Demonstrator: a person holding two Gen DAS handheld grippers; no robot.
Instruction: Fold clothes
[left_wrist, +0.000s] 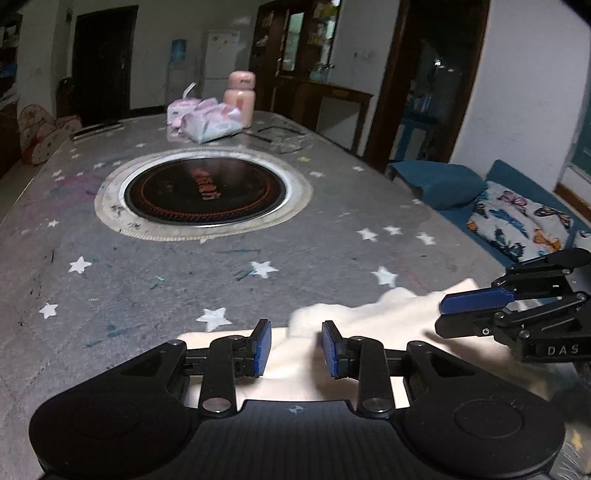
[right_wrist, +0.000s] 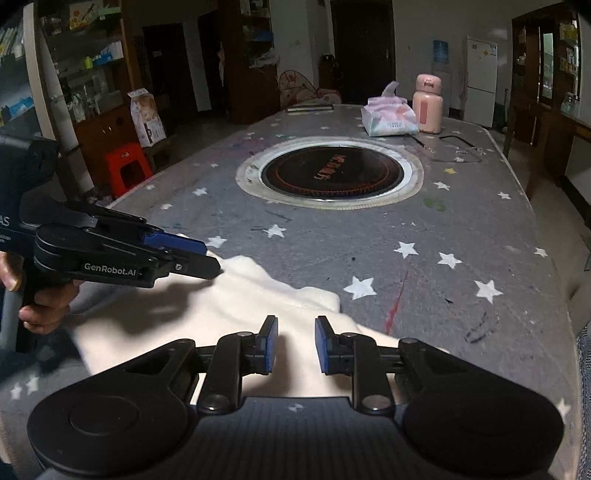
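Note:
A cream-white garment lies crumpled on the near edge of the grey star-patterned table; it also shows in the right wrist view. My left gripper is open just above the cloth, with nothing between its blue pads. It shows from the side in the right wrist view, over the garment's left edge. My right gripper is open above the cloth's near part, empty. In the left wrist view the right gripper hovers over the garment's right side.
A round black induction cooker sits in the table's middle. A tissue pack and a pink bottle stand at the far end. A blue sofa with a butterfly cushion lies to the right; a red stool stands left.

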